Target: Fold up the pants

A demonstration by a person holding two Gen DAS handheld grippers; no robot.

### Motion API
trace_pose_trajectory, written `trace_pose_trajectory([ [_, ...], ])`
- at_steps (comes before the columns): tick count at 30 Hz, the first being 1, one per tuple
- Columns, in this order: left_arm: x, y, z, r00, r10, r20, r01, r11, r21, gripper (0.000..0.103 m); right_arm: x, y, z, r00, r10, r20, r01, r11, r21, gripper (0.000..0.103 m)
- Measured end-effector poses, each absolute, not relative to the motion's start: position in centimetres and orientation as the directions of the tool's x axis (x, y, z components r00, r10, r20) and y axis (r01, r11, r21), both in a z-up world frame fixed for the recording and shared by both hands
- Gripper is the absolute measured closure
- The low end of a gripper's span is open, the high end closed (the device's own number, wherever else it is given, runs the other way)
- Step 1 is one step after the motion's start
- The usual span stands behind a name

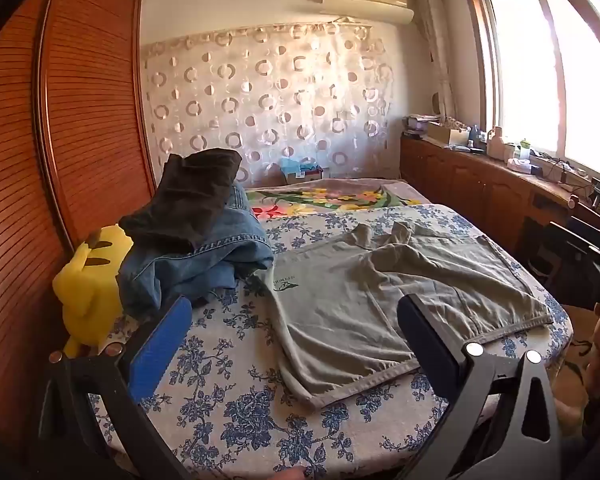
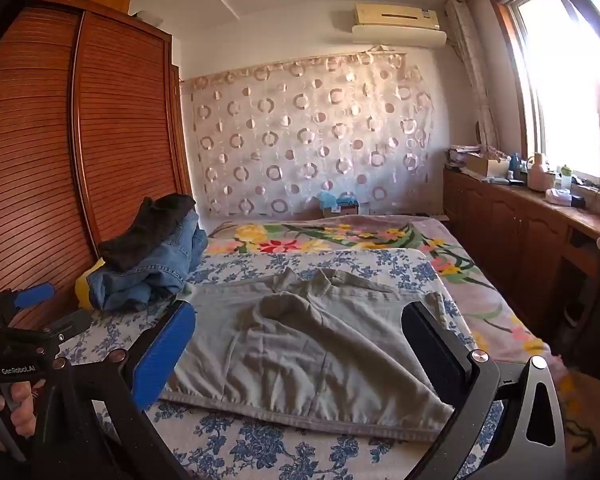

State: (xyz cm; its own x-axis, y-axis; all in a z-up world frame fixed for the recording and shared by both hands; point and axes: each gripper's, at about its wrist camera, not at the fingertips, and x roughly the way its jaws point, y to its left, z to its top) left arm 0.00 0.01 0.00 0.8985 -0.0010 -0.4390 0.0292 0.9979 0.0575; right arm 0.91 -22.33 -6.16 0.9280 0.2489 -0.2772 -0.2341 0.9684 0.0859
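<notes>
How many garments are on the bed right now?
3. Grey-green pants lie spread flat on the bed's near middle. Blue jeans sit heaped at the left edge, with a dark garment on top of them. More could be hidden inside that heap.

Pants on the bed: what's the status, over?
Left tongs and right tongs open, empty. Grey pants spread on bed, rumpled, unfolded. Jeans pile at left edge, nothing blocking.
</notes>
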Motion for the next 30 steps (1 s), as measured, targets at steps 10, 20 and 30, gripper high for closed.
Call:
trace_pose_trajectory([
  [10,0.27,-0.36,0.11,0.896,-0.001,-0.444,0.026,0.998,0.050,0.000,0.90,-22.44,-6.10,0.926,0.252,-0.281,-0.238,0.968,0.086,0.000],
  [20,-0.35,0.06,0.02,0.900,-0.003,-0.436,0.025,0.999,0.043,0.000,0.81,-21.97,-6.22,0.927,0.249,-0.281,-0.236,0.969,0.078,0.000],
  [30,-0.11,0.48,-0.15,0.899,-0.003,-0.438,0.018,0.999,0.031,0.000,0.67,-21.85,-6.24,0.928,0.249,-0.278,-0.238,0.969,0.072,0.000],
])
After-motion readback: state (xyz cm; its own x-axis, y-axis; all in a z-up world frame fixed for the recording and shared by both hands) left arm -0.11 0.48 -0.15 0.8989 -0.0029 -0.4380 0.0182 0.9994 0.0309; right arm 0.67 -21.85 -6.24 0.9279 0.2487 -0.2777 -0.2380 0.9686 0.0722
